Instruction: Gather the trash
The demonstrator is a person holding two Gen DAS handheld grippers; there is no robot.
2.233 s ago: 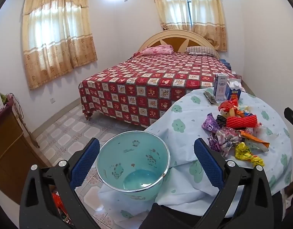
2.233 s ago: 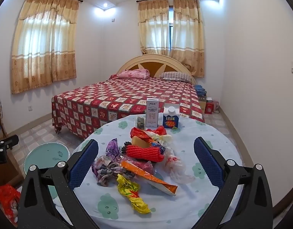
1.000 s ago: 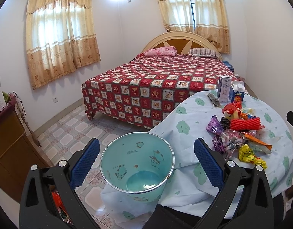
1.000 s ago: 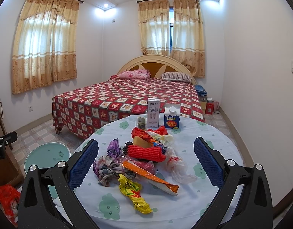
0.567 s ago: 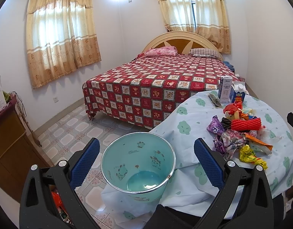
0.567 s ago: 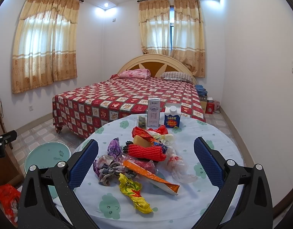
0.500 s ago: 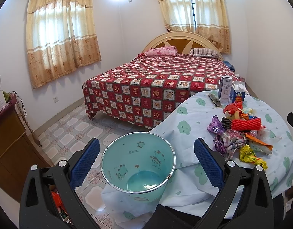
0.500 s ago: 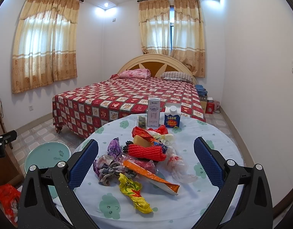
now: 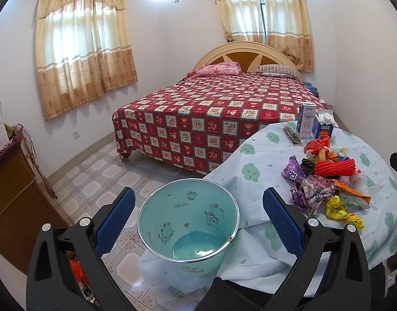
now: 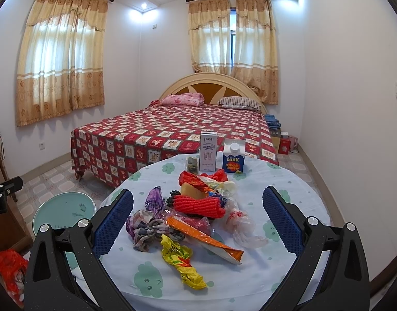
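Two wrappers (image 10: 181,258) before right gripper (image 10: 197,223)

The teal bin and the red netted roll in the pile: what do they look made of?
The teal bin looks like glossy moulded plastic with printed cartoon figures; its shiny silver rim band is likely metal. The red netted roll looks like matte foam mesh, from its soft ribbed lattice, though plastic netting is possible.

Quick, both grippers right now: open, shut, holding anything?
Left gripper: open, holding nothing, facing the teal bin.
Right gripper: open, holding nothing, facing the trash pile.
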